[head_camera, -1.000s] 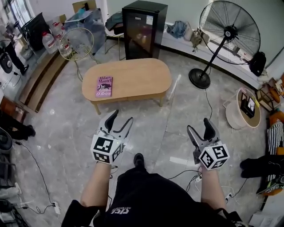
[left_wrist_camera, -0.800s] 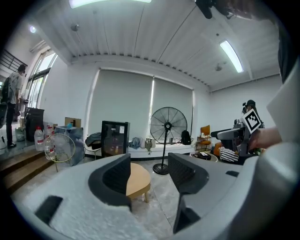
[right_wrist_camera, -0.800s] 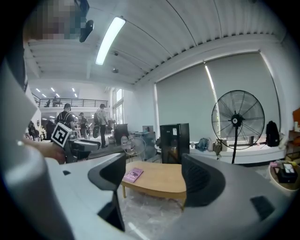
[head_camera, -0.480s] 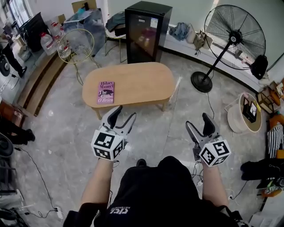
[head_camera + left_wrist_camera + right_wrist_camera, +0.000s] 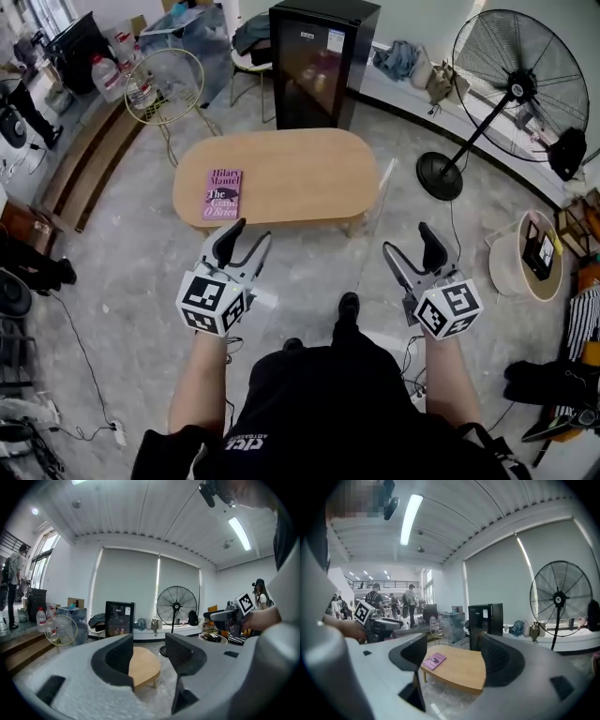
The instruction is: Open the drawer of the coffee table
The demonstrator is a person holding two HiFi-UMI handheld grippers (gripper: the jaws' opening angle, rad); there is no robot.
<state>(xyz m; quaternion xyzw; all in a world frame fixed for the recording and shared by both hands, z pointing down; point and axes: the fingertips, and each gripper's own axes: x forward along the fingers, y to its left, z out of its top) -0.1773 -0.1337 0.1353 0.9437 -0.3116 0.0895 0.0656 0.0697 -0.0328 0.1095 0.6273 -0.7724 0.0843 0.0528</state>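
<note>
While the coffee table (image 5: pixel 300 173) stands on the grey stone floor (image 5: pixel 141 253) ahead of the person, its drawer cannot be made out in any view. The table has an oval wooden top on short legs, and its long side is turned toward the person. 1 purple book (image 5: pixel 223 192) lies flat on the top near the table's left end, as seen in the head view.

The 2 grippers are held in the air short of the table's near edge, clear of it. The left gripper (image 5: pixel 249 234) is pointed at the book end of the table. Its jaws stand apart and have just been closing; nothing is between them, and only the distant table top is seen through the gap. The right gripper (image 5: pixel 409 242) is held near the table's right end. Its jaws are spread wide with nothing gripped; the table and the book are framed between them in the right gripper view.

1 dark shoe (image 5: pixel 348 305) is set on the floor between the grippers.

Behind the table, a black glass-door cabinet (image 5: pixel 319 61) is placed against the wall. A wire-framed fan (image 5: pixel 167 86) is located to its left, and a large pedestal fan (image 5: pixel 516 84) to its right.
</note>
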